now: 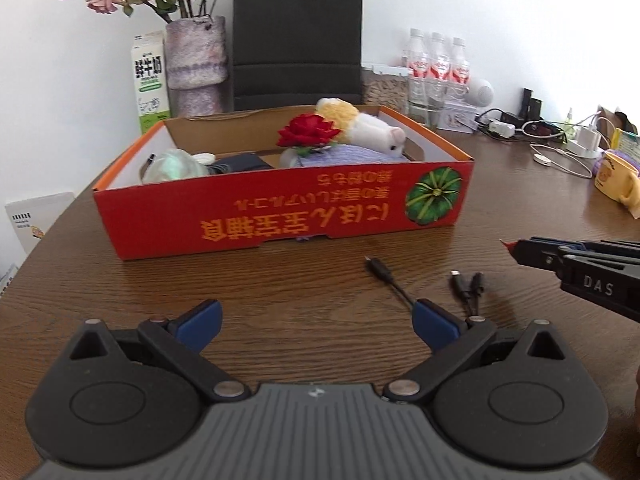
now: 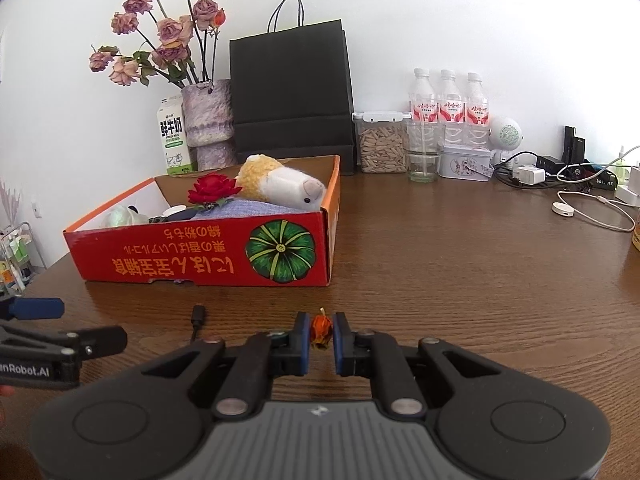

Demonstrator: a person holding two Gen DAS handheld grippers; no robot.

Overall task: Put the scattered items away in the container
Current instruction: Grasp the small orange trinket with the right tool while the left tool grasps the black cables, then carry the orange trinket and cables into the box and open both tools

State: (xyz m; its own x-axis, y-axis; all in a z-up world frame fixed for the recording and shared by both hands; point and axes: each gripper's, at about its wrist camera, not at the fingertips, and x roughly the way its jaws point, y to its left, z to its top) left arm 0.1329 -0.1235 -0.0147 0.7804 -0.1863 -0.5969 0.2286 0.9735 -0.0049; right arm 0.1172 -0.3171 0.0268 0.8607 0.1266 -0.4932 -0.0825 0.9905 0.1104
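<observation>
Two tongs: right [image 2: 322,332] pinches a dried bud [image 2: 321,329] (left [image 1: 316,326] gapes).

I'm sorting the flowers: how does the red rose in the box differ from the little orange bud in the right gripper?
The red rose is large and fully open; the orange bud is tiny, closed and dried-looking. The rose lies in the red box; the bud is pinched in the right gripper above the table.

Glossy wood-grain table [image 2: 460,280], printed red cardboard box [image 2: 200,256] (fuzzy plush toy [image 2: 280,186] inside), matt black paper bag [image 2: 292,92]
</observation>
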